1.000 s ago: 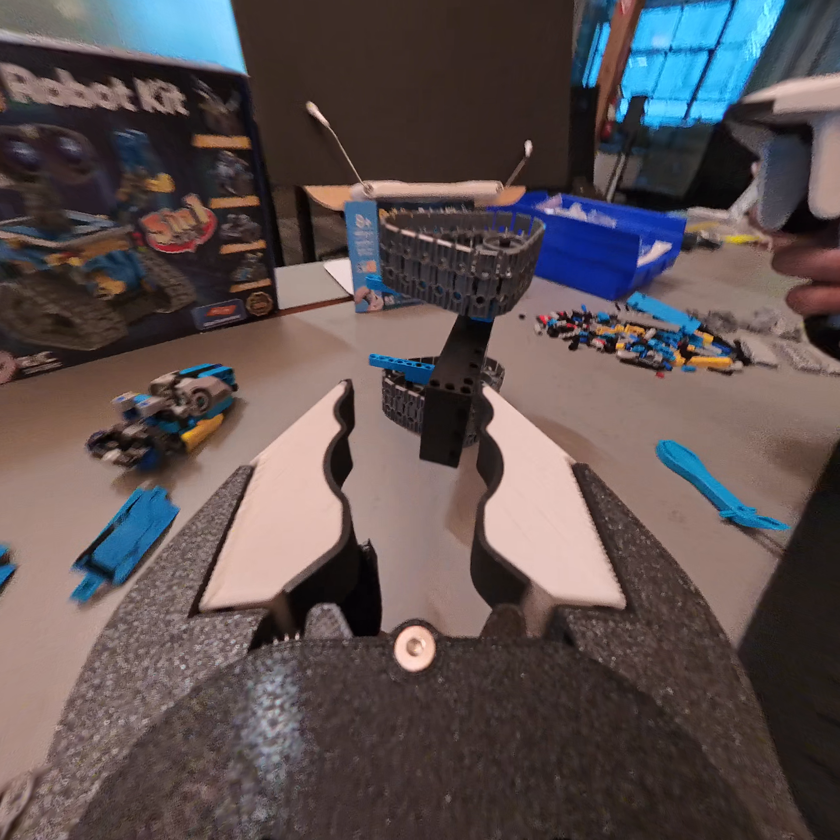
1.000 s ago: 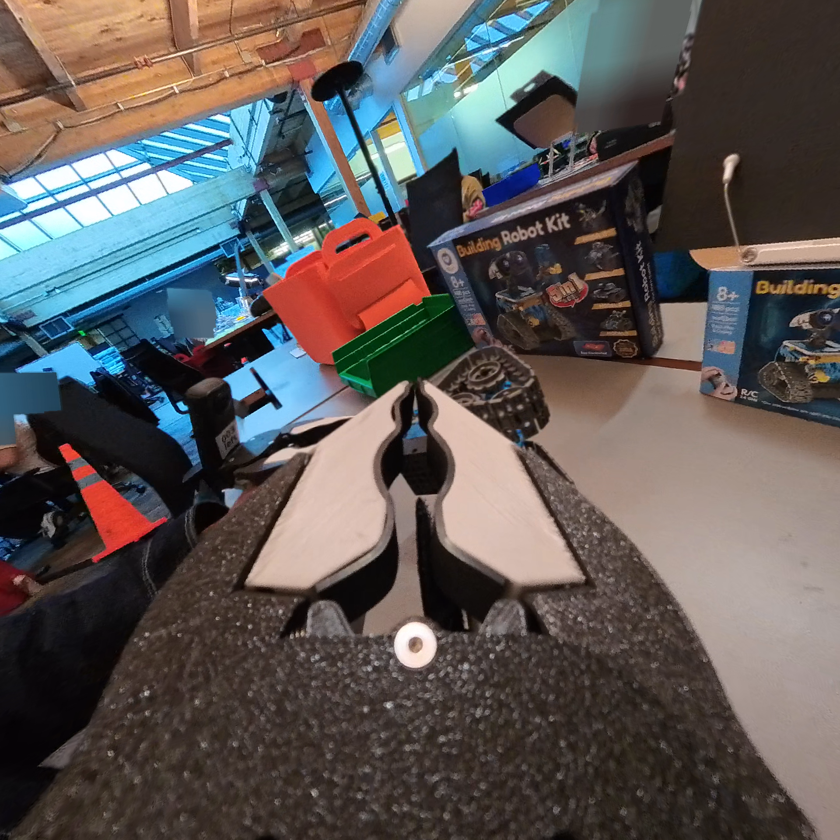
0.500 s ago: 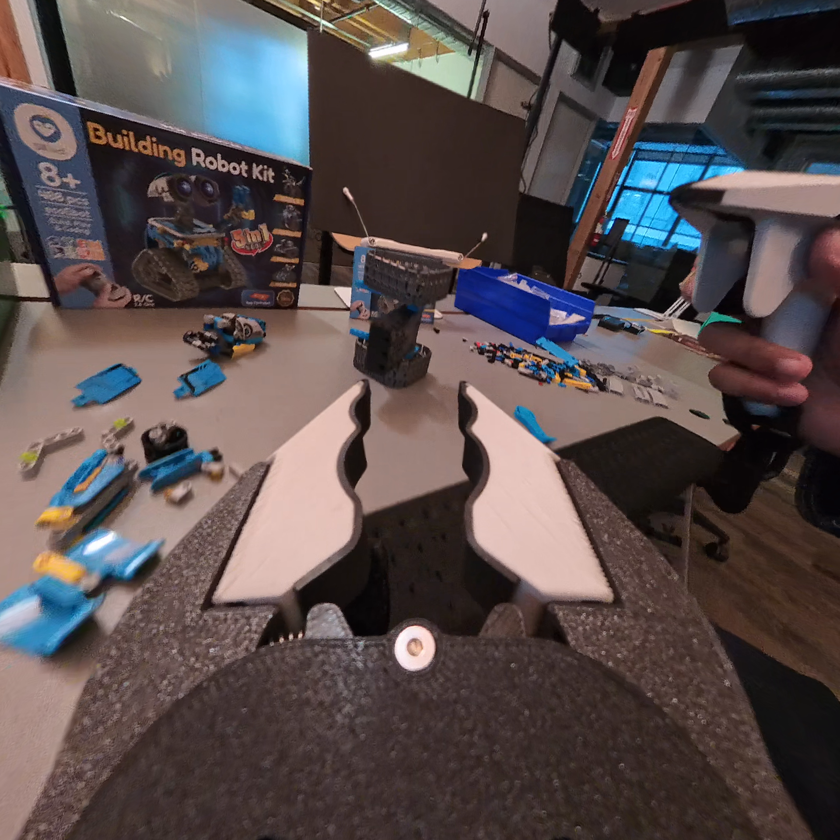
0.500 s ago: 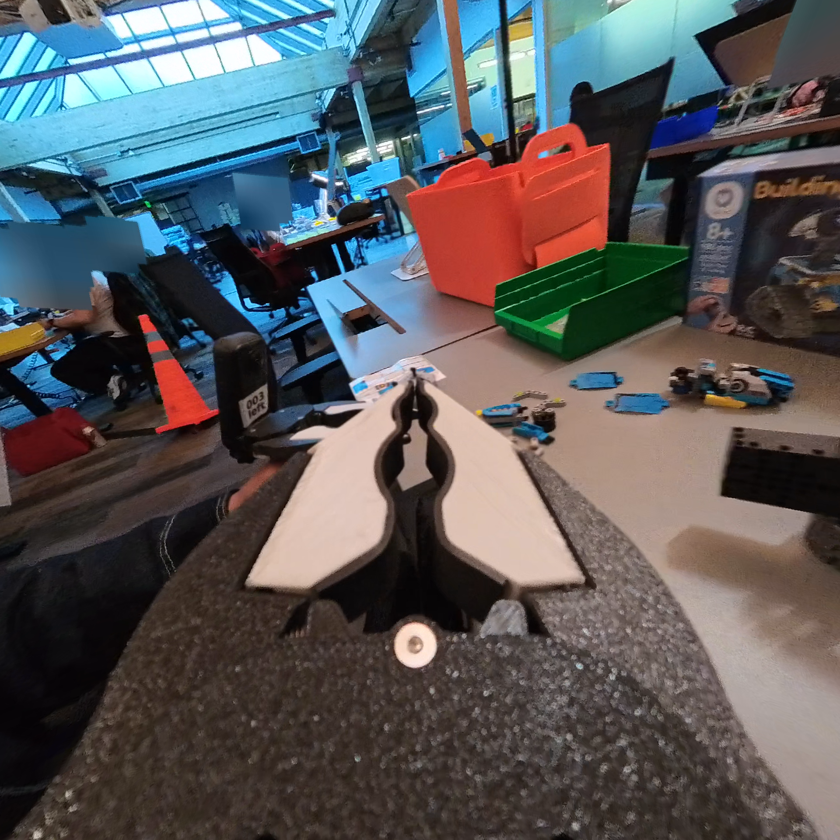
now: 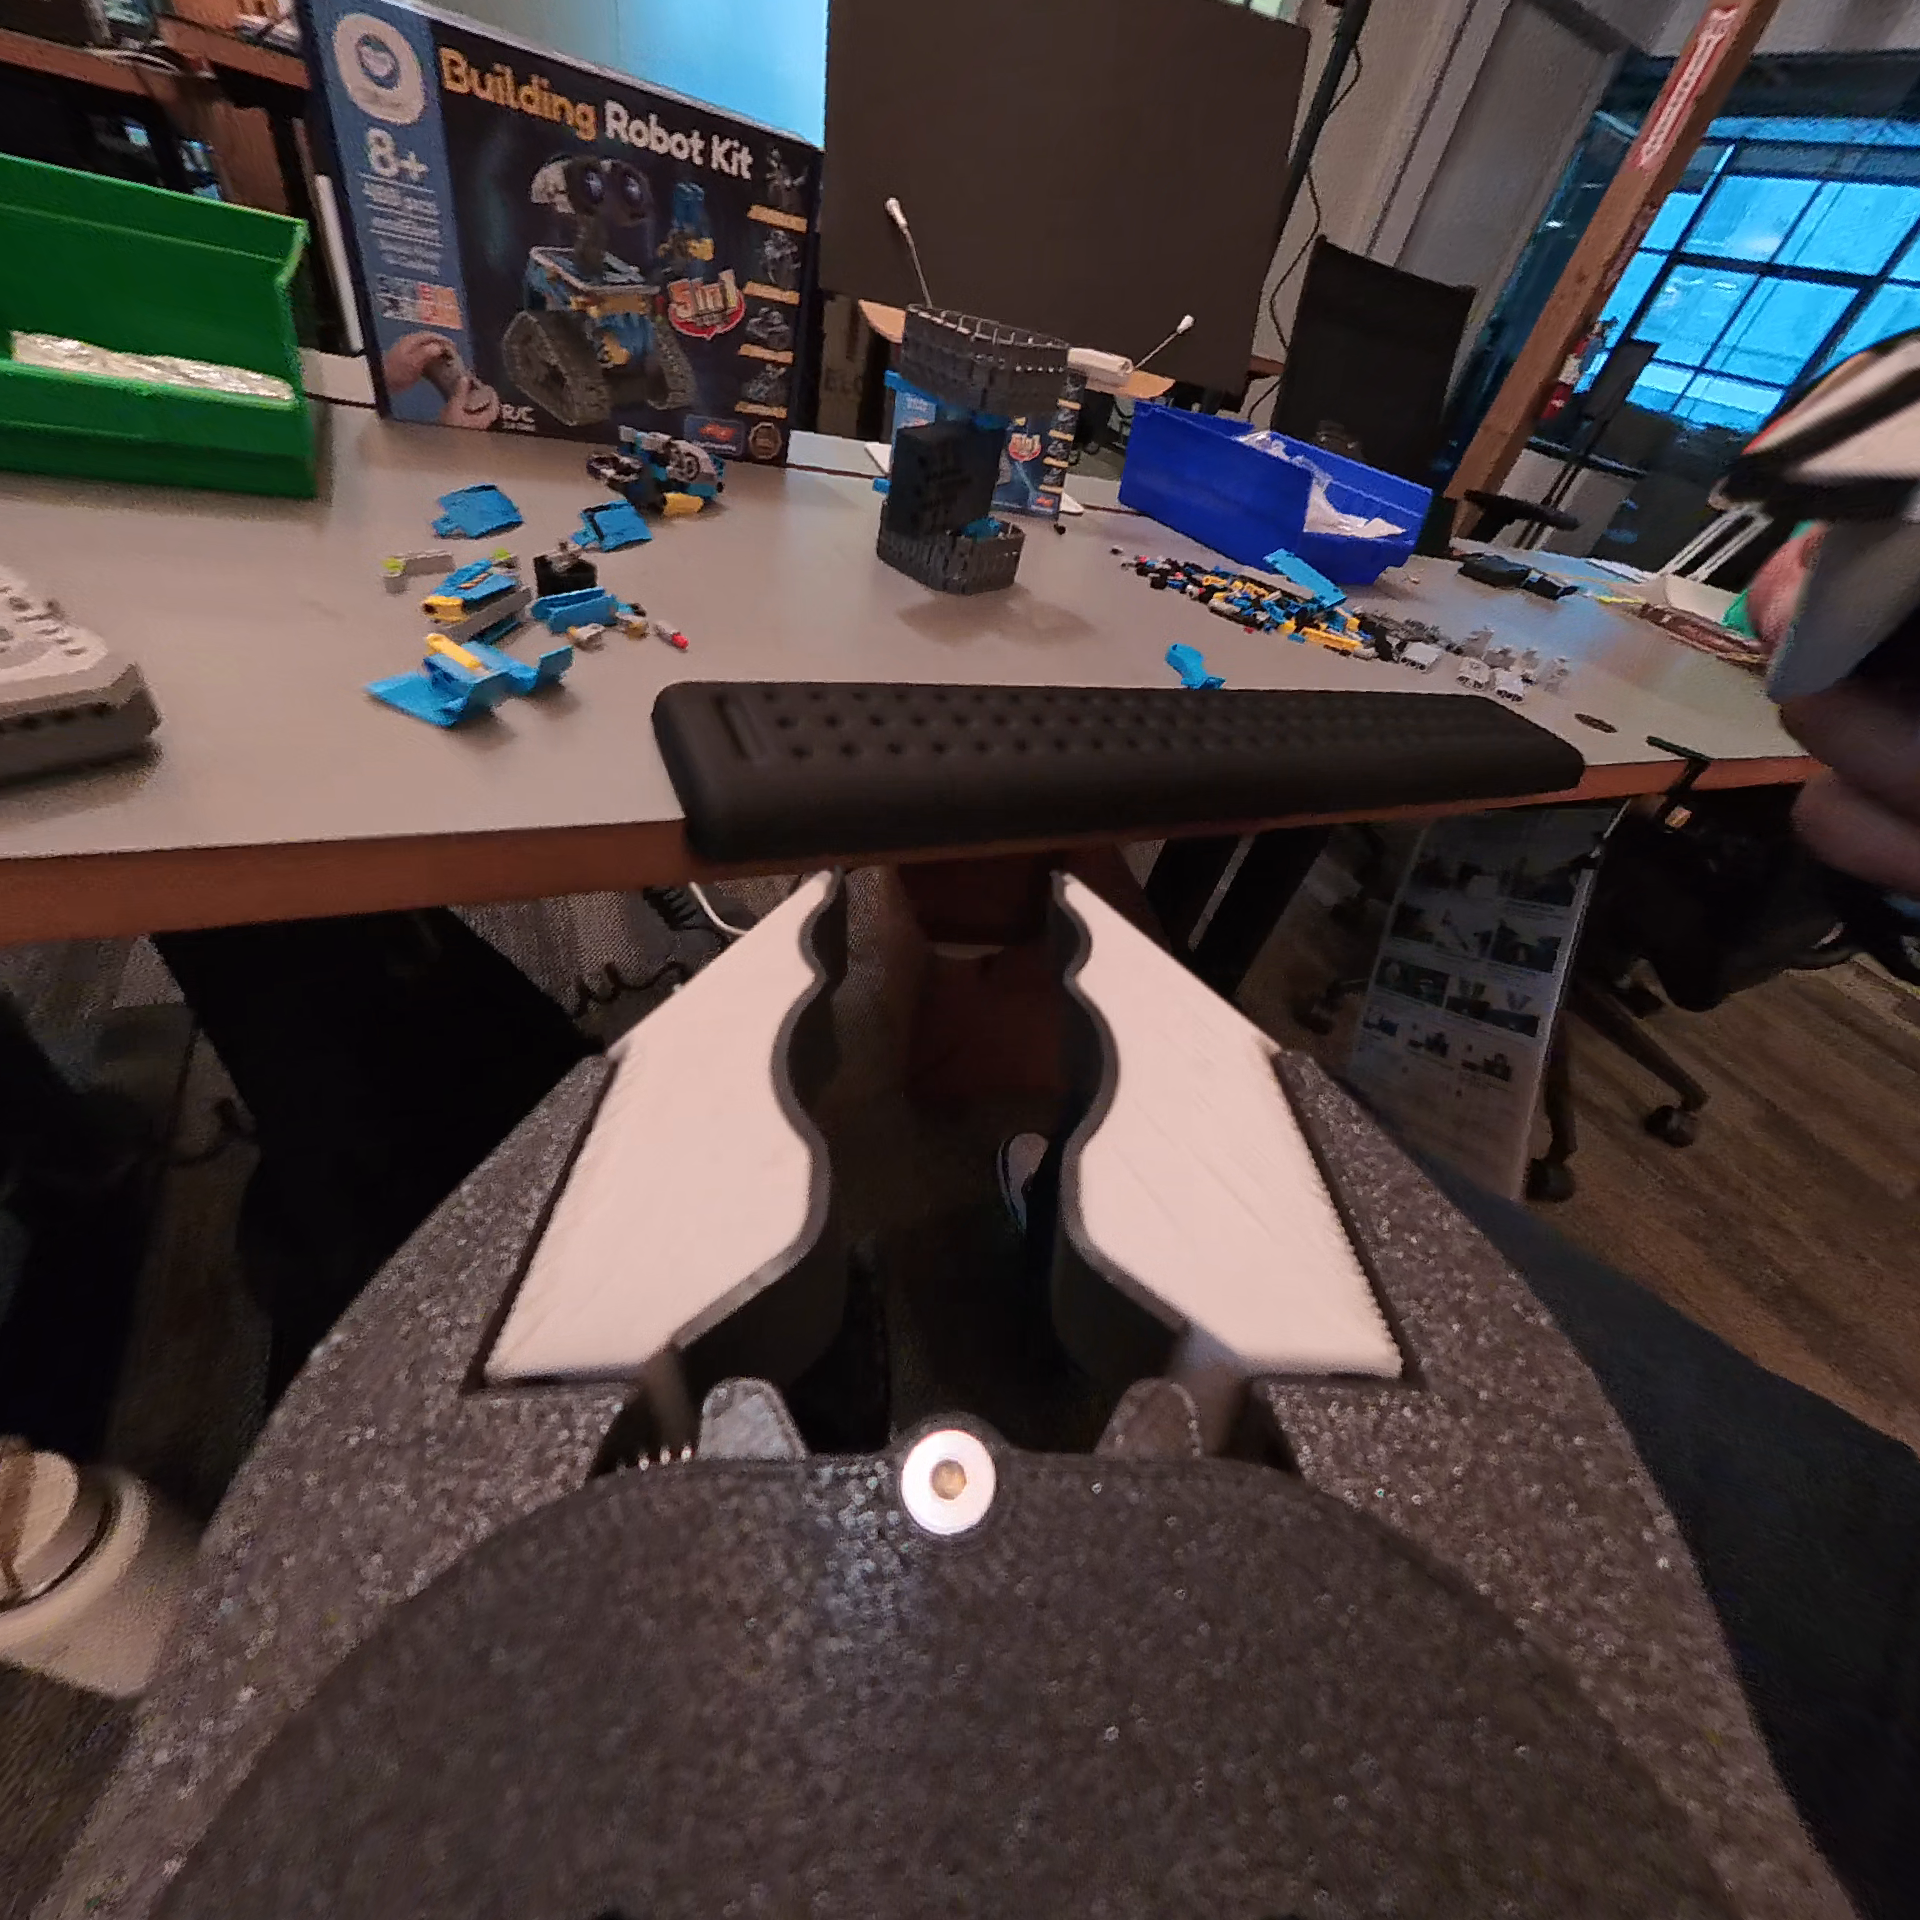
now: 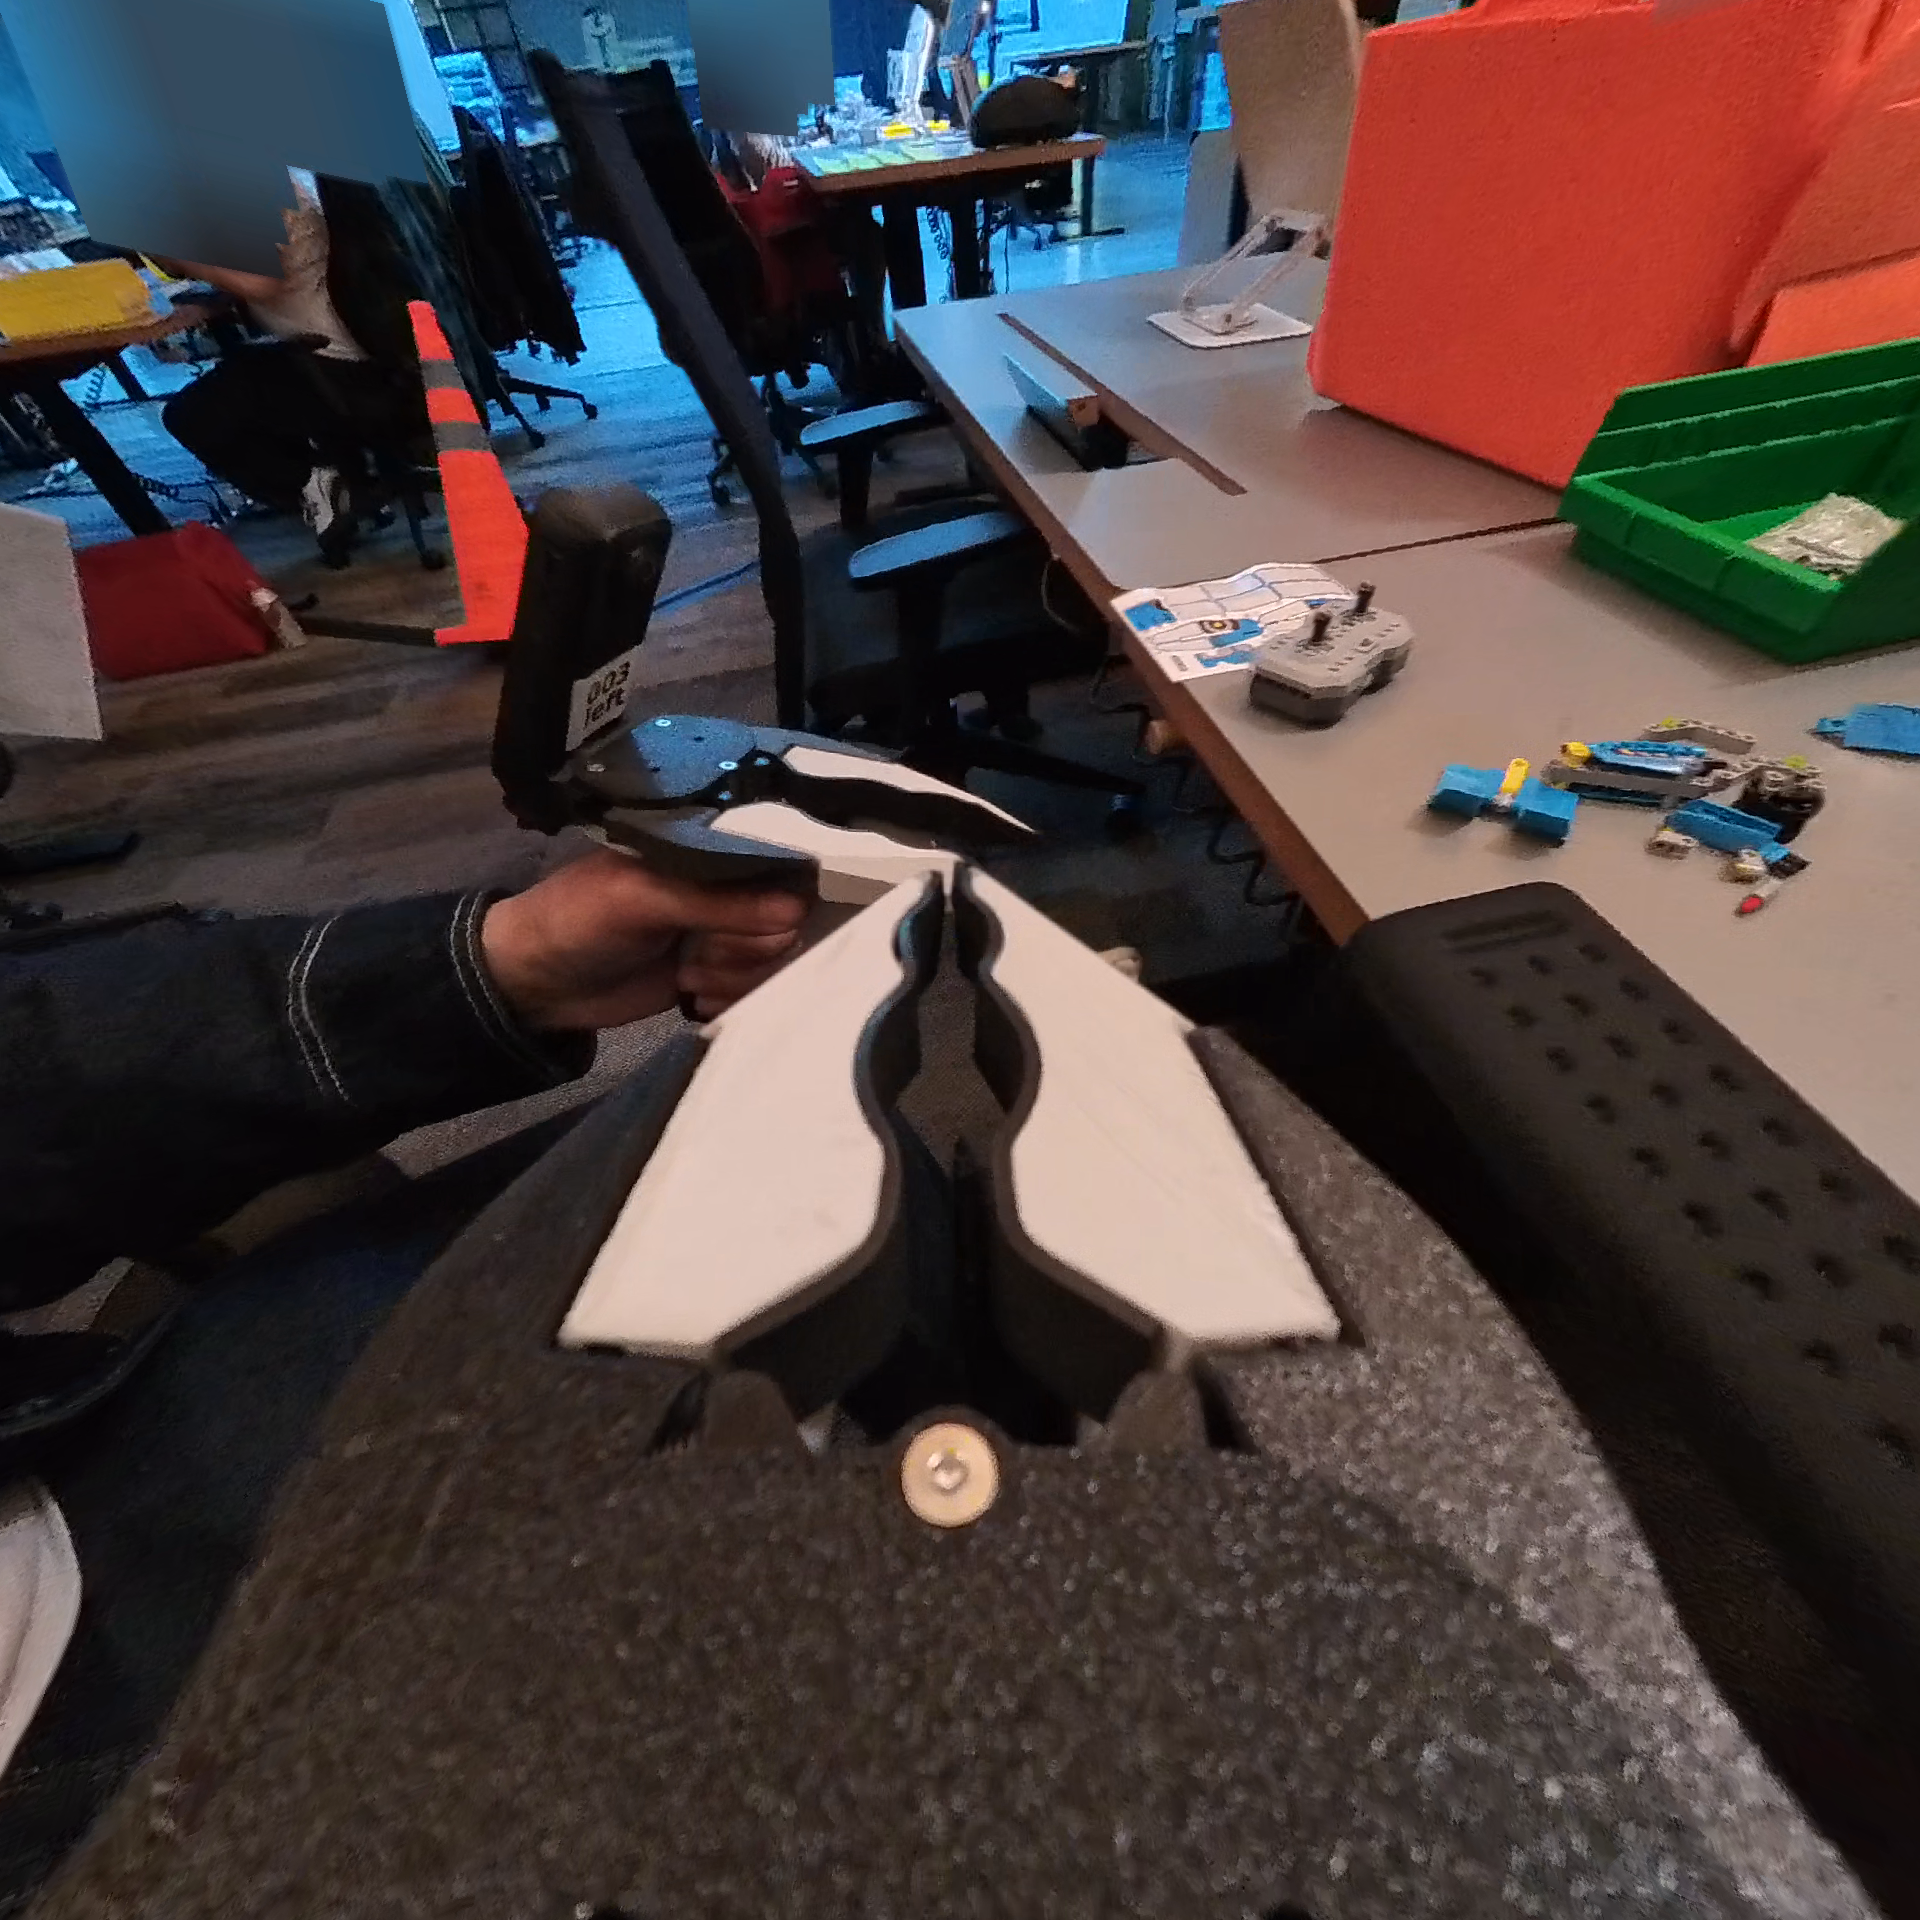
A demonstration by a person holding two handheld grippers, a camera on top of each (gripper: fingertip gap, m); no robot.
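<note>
Left gripper (image 5: 943, 914) jaws apart, empty, below counter (image 5: 312, 769) front edge; right gripper (image 6: 943, 883) jaws closed, empty, beside armrest (image 6: 1621, 1122)

grey table (image 5: 260, 748) | wood floor (image 5: 1766, 1195) | office chairs (image 6: 883, 540) | blue-lit windows (image 5: 1766, 260)
</note>
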